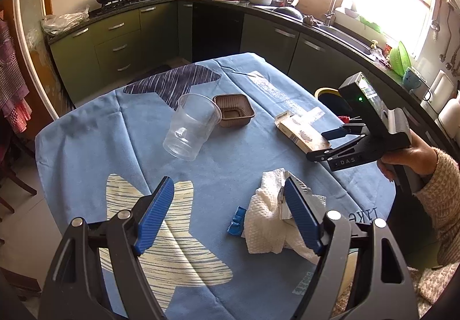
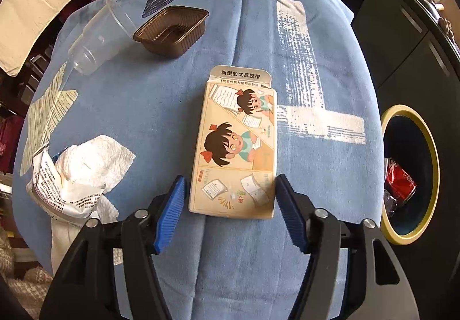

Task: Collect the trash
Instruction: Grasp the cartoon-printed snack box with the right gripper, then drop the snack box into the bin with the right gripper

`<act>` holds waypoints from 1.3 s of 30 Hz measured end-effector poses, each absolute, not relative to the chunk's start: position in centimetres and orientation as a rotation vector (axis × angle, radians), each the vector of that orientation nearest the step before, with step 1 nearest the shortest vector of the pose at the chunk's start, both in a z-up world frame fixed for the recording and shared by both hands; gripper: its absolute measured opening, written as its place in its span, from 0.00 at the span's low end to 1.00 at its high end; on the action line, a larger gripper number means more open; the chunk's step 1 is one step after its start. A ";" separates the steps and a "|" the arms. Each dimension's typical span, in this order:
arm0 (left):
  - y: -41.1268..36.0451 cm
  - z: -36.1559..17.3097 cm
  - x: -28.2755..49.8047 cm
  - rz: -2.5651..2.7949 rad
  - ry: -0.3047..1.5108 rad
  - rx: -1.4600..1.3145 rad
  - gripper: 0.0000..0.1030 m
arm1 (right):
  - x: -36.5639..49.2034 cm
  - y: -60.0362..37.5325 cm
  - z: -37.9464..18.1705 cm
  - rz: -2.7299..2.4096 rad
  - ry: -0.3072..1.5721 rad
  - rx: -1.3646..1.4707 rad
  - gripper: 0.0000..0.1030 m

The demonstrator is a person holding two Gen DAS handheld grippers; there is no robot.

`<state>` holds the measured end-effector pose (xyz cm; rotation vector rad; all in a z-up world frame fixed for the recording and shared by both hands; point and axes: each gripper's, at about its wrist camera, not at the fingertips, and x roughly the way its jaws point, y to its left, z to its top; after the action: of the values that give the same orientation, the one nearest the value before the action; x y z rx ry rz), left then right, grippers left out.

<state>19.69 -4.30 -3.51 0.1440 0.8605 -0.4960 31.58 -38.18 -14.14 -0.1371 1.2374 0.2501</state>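
On the blue tablecloth [image 2: 161,124] lies a flat cartoon-printed cardboard box [image 2: 235,147]. My right gripper [image 2: 231,178] points down over its near end. The jaws stand on either side of the box, a small gap from its edges, not pressing. In the left wrist view the same box [image 1: 302,133] lies under the right gripper [image 1: 322,144]. My left gripper [image 1: 228,180] hangs open over the cloth with nothing between its fingers. Its right finger [image 1: 302,216] overlaps a crumpled white paper towel [image 1: 267,219] and a printed foil wrapper [image 1: 283,199]. A small blue wrapper [image 1: 235,223] lies beside them.
A clear plastic cup [image 1: 191,126] lies tipped against a brown plastic tray [image 1: 234,110] at the far side. A yellow-rimmed bin [image 2: 431,144] stands past the table's right edge, with a red can [image 2: 399,182] inside. Kitchen cabinets and a sink counter ring the table.
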 end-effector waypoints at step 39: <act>-4.6 -3.1 19.7 -0.425 0.873 0.195 0.76 | 35.2 -63.5 -14.3 -0.252 1.144 0.187 0.82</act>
<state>19.68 -4.63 -3.09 0.1953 0.8735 -0.4255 35.25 -63.46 -14.29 0.1874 1.1437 -0.2519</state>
